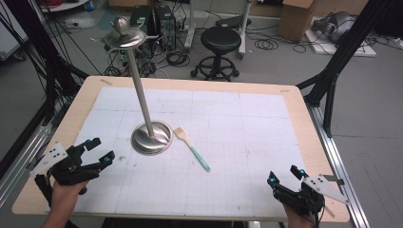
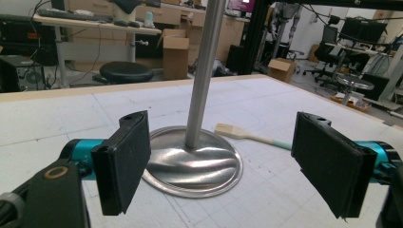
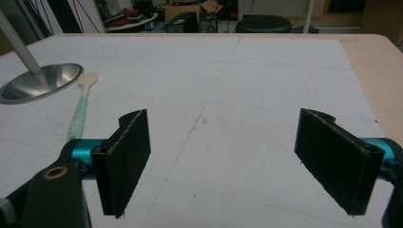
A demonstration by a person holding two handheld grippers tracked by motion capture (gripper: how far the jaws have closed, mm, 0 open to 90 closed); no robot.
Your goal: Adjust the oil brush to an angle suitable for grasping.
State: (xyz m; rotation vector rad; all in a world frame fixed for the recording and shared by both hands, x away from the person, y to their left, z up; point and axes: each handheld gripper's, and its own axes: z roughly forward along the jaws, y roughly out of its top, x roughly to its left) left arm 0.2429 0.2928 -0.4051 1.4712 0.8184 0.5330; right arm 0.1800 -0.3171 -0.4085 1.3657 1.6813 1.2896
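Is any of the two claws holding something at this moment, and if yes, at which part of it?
Nothing is held. The left claw and the right claw are both open and empty; the spatula lies untouched on the table.

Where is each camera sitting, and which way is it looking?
High view: sits above the person's side, looks forward and down on the table; shows both hands, the left gripper and the right gripper.
Left gripper view: rides the left gripper, faces the metal stand; its two open jaws show.
Right gripper view: rides the right gripper, faces across the white mat; its two open jaws show.
Shared: all three show the stand and the green-handled brush.
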